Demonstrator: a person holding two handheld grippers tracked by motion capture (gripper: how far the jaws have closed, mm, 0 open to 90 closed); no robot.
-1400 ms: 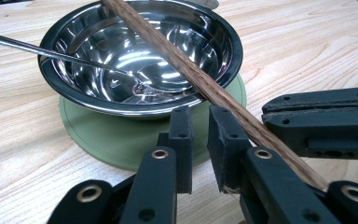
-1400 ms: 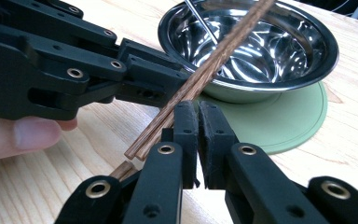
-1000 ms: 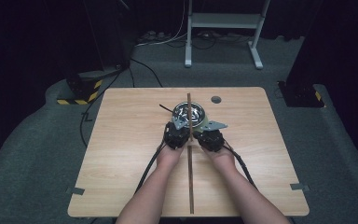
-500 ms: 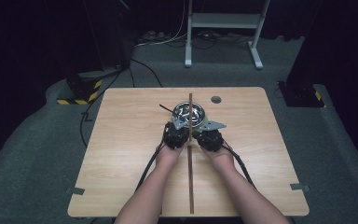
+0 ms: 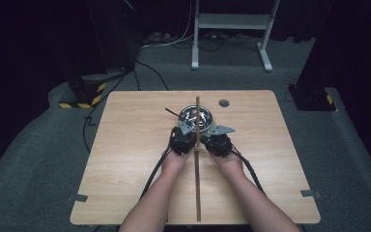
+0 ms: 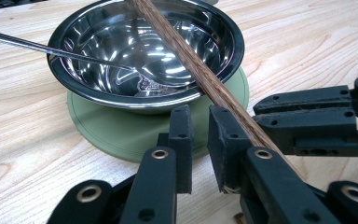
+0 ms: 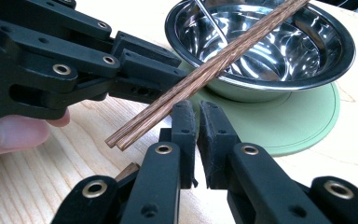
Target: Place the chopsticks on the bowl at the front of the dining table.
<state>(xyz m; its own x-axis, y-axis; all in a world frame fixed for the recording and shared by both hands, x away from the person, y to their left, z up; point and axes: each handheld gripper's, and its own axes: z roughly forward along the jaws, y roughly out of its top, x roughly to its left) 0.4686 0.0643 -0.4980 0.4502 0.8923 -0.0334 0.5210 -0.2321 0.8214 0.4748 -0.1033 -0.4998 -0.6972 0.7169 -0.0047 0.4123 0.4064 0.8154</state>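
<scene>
A steel bowl [image 5: 196,117] sits on a round green mat [image 6: 121,135] at the table's middle, with a metal spoon [image 6: 74,56] lying in it. A pair of brown wooden chopsticks [image 7: 205,70] leans on the bowl's near rim, its lower end between my two grippers. My left gripper [image 6: 199,116] is just in front of the mat, shut with nothing between its pads; the chopsticks [image 6: 214,88] pass along the outside of its right jaw. My right gripper [image 7: 196,109] is shut and empty too, with the chopstick tips just left of its left jaw. In the high view the left gripper [image 5: 182,140] and right gripper [image 5: 217,142] sit side by side.
The wooden table [image 5: 125,159] has a small round hole [image 5: 223,103] behind the bowl. A thin brown line [image 5: 197,193] runs down the table's middle to its front edge. Cables [image 5: 154,169] trail back from both grippers. A white stand [image 5: 229,29] is on the floor beyond.
</scene>
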